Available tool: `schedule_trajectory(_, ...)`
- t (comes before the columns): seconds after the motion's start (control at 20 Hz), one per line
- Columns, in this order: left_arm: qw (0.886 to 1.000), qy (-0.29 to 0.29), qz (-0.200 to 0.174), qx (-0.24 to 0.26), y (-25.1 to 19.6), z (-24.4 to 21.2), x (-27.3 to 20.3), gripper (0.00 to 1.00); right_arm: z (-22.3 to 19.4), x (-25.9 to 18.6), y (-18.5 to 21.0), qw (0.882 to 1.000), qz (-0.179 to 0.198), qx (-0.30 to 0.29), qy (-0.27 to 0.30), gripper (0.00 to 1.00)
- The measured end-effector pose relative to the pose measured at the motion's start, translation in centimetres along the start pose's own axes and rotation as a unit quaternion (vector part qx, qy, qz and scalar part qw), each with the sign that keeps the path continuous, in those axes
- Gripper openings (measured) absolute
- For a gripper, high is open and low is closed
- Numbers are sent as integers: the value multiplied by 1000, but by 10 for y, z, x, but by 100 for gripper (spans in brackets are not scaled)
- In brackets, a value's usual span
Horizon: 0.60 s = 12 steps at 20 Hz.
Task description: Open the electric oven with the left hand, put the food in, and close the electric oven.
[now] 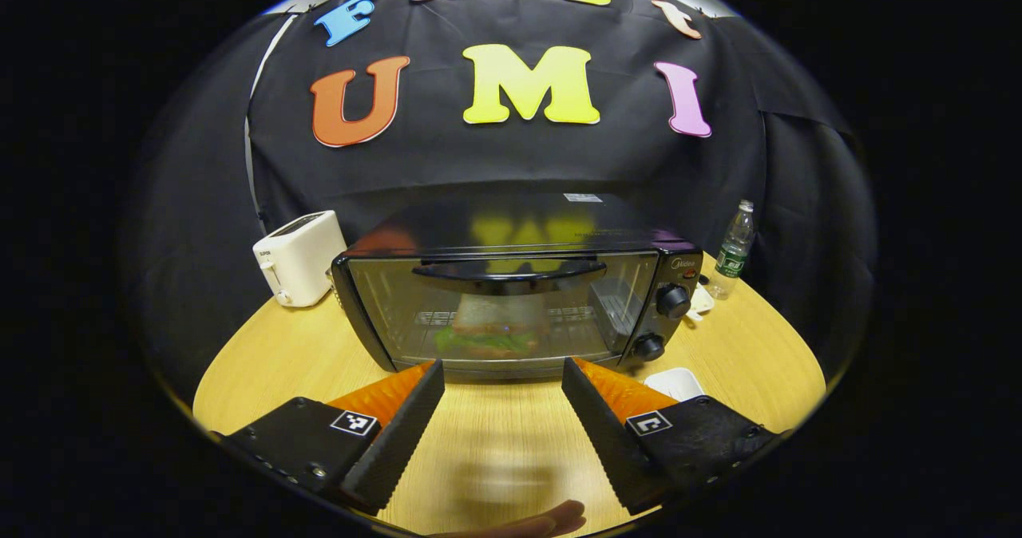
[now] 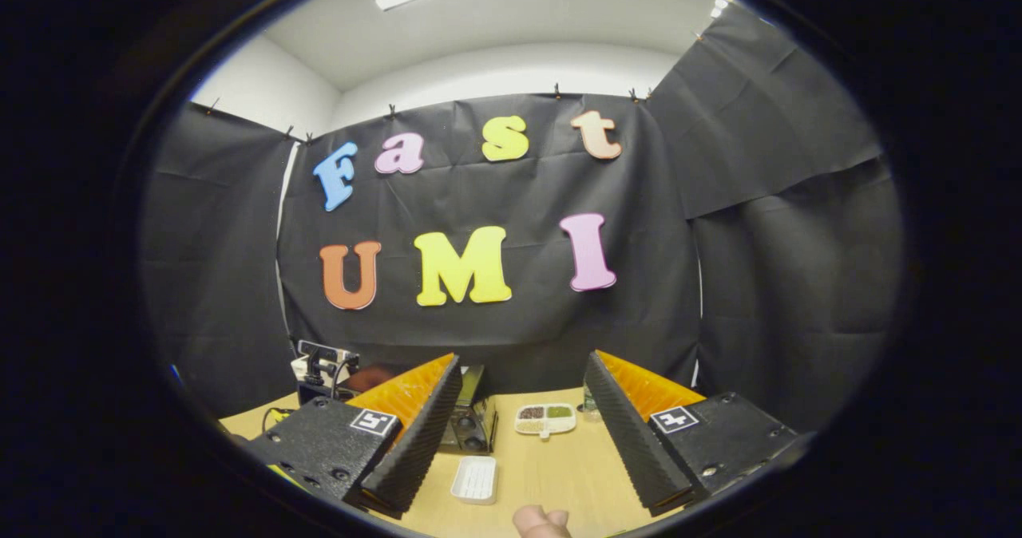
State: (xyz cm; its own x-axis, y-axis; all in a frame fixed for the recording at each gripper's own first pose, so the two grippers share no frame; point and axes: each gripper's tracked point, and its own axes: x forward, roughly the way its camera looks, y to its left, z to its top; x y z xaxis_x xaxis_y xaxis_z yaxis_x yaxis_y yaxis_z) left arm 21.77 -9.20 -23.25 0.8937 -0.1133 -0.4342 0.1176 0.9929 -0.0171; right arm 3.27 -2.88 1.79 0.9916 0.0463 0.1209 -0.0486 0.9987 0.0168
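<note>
A: Where is your left claw (image 1: 503, 374) now?

B: In the left gripper view its jaws stand wide apart, holding nothing, low over the table (image 1: 495, 434), pointed at the oven (image 1: 519, 282). The oven sits mid-table just ahead, door shut.

A: And the food?

B: A sandwich (image 1: 495, 326), pale bread with a green leaf, shows through the door glass. You seem to be at the end of the task, or about to open again; I cannot say which.

A: How will the door handle?

B: Likely stiff on a bottom hinge, the glass smooth and slippery. Take the handle (image 1: 511, 272), a dark curved bar across the top of the door. It looks rigid and easy to pinch from front and back. The body is glossy black metal with two round knobs (image 1: 672, 301) at the right.

A: Your right claw (image 2: 519, 406)?

B: Also spread apart and empty, raised higher in the right gripper view.

A: What surrounds the oven?

B: A white boxy toaster (image 1: 299, 257) to its left, a clear bottle (image 1: 733, 251) to its right, a small white tray (image 2: 474, 478) on pale wood.
</note>
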Motion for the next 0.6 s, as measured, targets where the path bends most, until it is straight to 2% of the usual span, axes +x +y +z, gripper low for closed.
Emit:
schedule_trajectory(0.3,999,-39,-6,7,-3,24,-35,97,-1,-6,0,1000,-3,-1,2,100)
schedule_trajectory(0.6,994,-108,-11,11,-2,69,-100,97,-3,-14,4,1000,2,-3,1,100)
